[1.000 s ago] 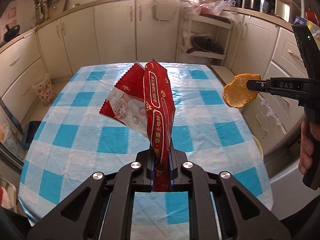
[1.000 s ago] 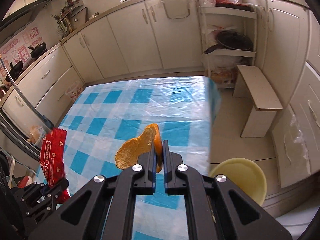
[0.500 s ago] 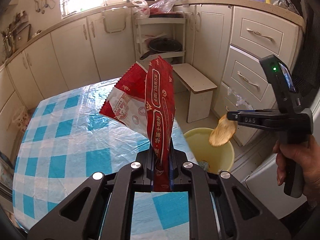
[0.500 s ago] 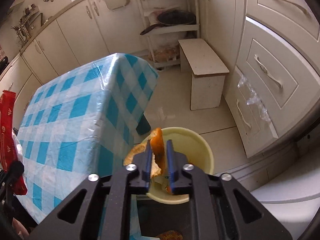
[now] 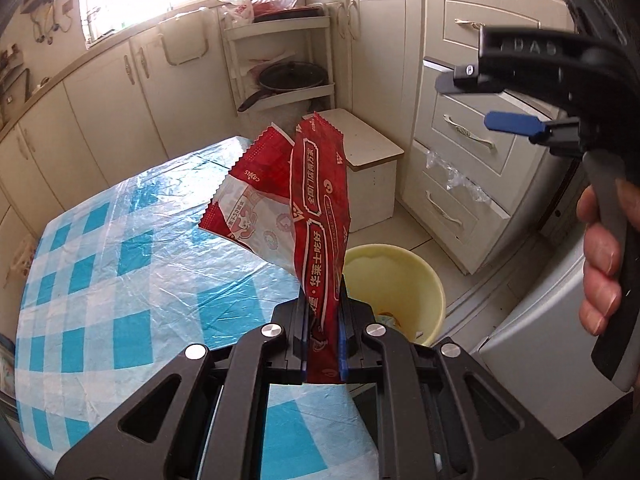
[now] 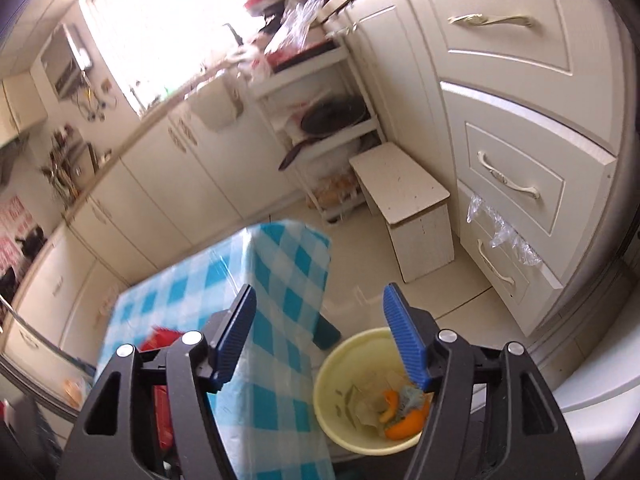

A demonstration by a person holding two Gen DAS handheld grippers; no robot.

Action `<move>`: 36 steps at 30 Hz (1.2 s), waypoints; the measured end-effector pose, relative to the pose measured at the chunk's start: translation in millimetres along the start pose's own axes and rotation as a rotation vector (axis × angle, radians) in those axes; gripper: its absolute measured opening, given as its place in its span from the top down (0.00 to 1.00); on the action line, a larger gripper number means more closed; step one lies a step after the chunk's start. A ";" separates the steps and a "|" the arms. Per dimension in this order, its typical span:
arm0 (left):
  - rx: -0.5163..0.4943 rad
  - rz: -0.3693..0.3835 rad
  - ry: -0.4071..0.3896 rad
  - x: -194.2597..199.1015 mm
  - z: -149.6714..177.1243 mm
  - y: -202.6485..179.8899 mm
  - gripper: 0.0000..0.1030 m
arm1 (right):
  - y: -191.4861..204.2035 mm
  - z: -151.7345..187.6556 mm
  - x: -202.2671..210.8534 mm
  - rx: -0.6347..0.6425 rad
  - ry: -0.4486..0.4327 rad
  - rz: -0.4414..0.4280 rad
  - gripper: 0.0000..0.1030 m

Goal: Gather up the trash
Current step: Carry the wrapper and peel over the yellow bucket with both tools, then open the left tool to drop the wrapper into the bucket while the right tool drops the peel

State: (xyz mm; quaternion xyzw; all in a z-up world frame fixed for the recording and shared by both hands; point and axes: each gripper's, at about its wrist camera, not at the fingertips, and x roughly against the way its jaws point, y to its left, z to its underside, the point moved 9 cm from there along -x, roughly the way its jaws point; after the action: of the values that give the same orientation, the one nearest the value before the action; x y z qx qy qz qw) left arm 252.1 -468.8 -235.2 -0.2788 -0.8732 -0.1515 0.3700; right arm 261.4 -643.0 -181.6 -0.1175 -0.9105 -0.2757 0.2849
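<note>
While the left gripper (image 5: 323,320) squeezes its fingers (image 5: 299,322) tight on the bottom end of a crinkly red and white snack wrapper (image 5: 308,208), the wrapper stands up over the edge of the tabletop with its blue and white checked plastic cover (image 5: 120,264). Just past that edge, a round pale yellow plastic bin (image 5: 404,276) sits on the floor. The wrapper hides part of the bin's rim.

The right gripper (image 6: 318,340) hangs above the same bin (image 6: 332,380), and its blue ribbed fingers (image 6: 404,340) are opening wide with nothing between them. Orange peel pieces (image 6: 404,426) lie inside the bin with other scraps that are hard to make out. One finger covers part of them.

A person's hand (image 5: 604,264) holds the right gripper's handle, and it is cut off at the side of the left view. The right view is blurry at its left side, where only a bit of red wrapper (image 6: 162,338) peeks out.
</note>
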 end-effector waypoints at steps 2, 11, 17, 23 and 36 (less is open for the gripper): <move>-0.012 0.013 0.016 -7.4 2.4 -11.8 0.90 | -5.5 -7.4 4.9 -0.030 -0.023 -0.004 0.37; -0.045 0.068 0.133 -62.2 11.1 -58.6 0.90 | -23.0 -27.4 20.4 -0.112 -0.075 -0.026 0.36; -0.072 0.075 0.237 -101.3 10.7 -78.7 0.90 | -27.5 -34.9 24.1 -0.137 -0.090 -0.042 0.36; -0.077 0.026 0.336 -132.2 13.4 -85.7 0.76 | -24.6 -38.8 25.2 -0.135 -0.096 -0.051 0.36; -0.088 -0.052 0.325 -124.2 15.6 -74.8 0.34 | -23.1 -38.8 26.1 -0.138 -0.091 -0.056 0.36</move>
State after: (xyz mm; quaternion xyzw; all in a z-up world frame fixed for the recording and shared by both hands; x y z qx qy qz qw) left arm 269.4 -567.7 -340.9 -0.2440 -0.8012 -0.2420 0.4899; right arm 249.3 -682.6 -149.8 -0.1236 -0.9042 -0.3403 0.2266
